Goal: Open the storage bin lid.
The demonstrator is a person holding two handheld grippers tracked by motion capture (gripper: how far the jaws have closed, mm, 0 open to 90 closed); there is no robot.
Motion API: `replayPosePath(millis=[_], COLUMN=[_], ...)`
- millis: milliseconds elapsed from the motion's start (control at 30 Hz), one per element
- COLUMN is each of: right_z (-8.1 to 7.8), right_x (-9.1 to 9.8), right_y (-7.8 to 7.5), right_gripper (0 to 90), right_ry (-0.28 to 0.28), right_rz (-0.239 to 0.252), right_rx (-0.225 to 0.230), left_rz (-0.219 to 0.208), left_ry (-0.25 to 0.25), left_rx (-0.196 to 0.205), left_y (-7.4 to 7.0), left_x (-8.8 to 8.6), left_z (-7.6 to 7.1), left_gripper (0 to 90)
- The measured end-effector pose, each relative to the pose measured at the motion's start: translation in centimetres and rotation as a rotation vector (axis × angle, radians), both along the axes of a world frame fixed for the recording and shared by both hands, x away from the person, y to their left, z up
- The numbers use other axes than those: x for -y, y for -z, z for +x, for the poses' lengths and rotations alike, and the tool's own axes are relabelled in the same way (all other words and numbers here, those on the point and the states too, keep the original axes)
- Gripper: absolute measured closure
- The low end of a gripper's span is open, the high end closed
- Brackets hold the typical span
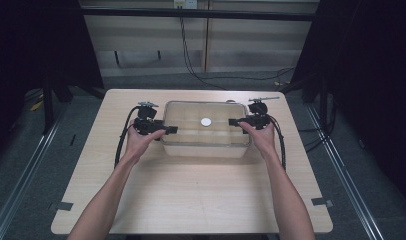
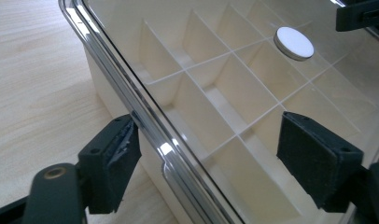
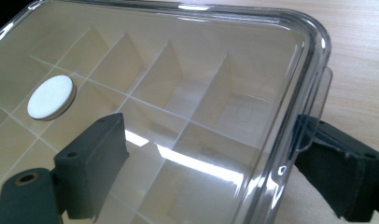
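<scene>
a cream divided box [image 1: 206, 142] under a clear lid [image 1: 191, 112], with a white disc [image 1: 206, 121] on top, sat on a pale wooden table [image 1: 191, 200]. the left gripper [image 1: 168, 129] and right gripper [image 1: 234, 121] each stood wide open astride a lid edge, gripping nothing, and dark curtains [image 1: 371, 75] flanked the room.

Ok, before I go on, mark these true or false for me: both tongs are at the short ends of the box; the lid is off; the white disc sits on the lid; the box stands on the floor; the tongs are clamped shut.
1. Both tongs are at the short ends of the box. True: the left tongs are at its left end and the right tongs at its right end.
2. The lid is off. False: the clear lid lies on the box, over the dividers.
3. The white disc sits on the lid. True, near its middle.
4. The box stands on the floor. False: it stands on the wooden table.
5. The tongs are clamped shut. False: both stand open, each straddling the lid's edge.
</scene>
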State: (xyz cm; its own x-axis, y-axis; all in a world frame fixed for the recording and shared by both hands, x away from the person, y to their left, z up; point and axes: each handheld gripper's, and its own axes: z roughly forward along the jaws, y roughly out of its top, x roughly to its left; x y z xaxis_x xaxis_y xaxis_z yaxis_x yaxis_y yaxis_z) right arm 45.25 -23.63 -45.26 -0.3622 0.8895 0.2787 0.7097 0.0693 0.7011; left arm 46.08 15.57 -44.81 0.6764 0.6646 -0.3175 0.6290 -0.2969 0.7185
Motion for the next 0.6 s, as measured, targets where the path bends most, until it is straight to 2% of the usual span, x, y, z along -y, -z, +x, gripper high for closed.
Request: replayPosePath(millis=[133, 167, 200, 233, 367, 467, 500, 533, 600], right_z=[-0.1, -0.3, -0.3, -0.4, -0.7, -1.0, -1.2, -1.2, -1.3], right_x=[0.0, 0.0, 0.0, 0.1, 0.4, 0.9, 1.4, 1.4, 1.8], right_y=[-0.1, -0.3, -0.3, -0.6, -0.7, -0.7, -0.7, -0.7, -0.8], right_gripper=[13.6, 16.8, 16.8, 18.3, 21.3, 22.4, 22.9, 23.2, 26.5], right_ry=[0.020, 0.029, 0.029, 0.037, 0.039, 0.038, 0.048, 0.048, 0.045], right_rz=[0.001, 0.003, 0.003, 0.014, 0.036, 0.078, 0.147, 0.147, 0.182], right_rx=[0.017, 0.054, 0.054, 0.066, 0.074, 0.082, 0.070, 0.070, 0.067], left_rz=[0.007, 0.021, 0.021, 0.003, -0.009, -0.020, -0.026, -0.031, -0.048], left_ry=[-0.009, -0.012, -0.012, -0.027, -0.032, -0.032, -0.037, -0.037, -0.045], left_rx=[0.032, 0.046, 0.046, 0.062, 0.073, 0.080, 0.080, 0.079, 0.076], left_y=[-0.3, -0.5, -0.5, -0.5, -0.6, -0.5, -0.5, -0.5, -0.5], left_x=[-0.3, -0.3, -0.3, -0.3, -0.5, -0.6, -0.6, -0.6, -0.5], left_z=[-0.1, -0.3, -0.3, -0.3, -0.5, -0.6, -0.6, -0.6, -0.6], left_gripper=[28.9, 31.7, 32.4, 34.0, 38.4, 39.4, 40.8, 40.8, 41.0])
